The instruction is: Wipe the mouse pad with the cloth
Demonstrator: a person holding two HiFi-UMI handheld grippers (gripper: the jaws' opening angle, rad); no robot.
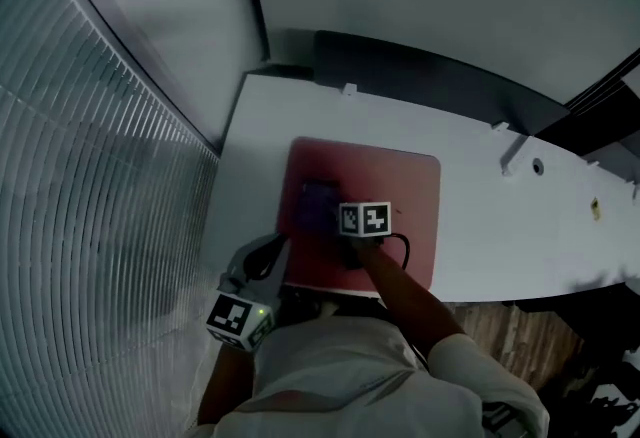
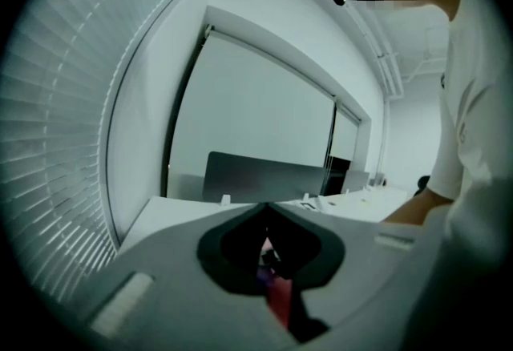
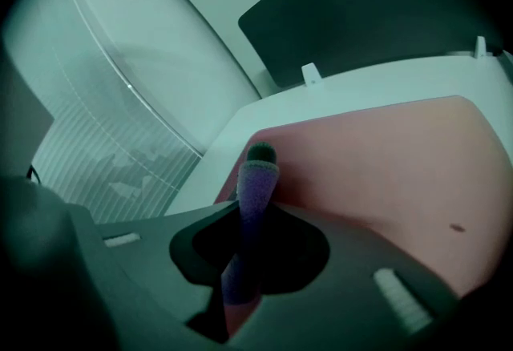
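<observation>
A red mouse pad [image 1: 400, 196] lies on the white desk [image 1: 500, 226], near its left end. A purple cloth [image 1: 318, 201] rests on the pad's left half. My right gripper [image 1: 335, 218] is shut on it, low over the pad. In the right gripper view the cloth [image 3: 256, 189] stands pinched between the jaws, with the pad [image 3: 377, 165] spreading beyond. My left gripper [image 1: 275, 248] sits by the pad's left front edge. In its own view the left gripper [image 2: 264, 209] has its tips together, and a strip of the red pad [image 2: 279, 305] shows through the slit.
A dark divider panel [image 1: 420, 71] runs along the desk's far edge. Window blinds [image 1: 90, 176] fill the left side. A round cable hole [image 1: 538, 166] and small clips sit further right on the desk. Wooden floor [image 1: 510, 326] shows below the desk's front edge.
</observation>
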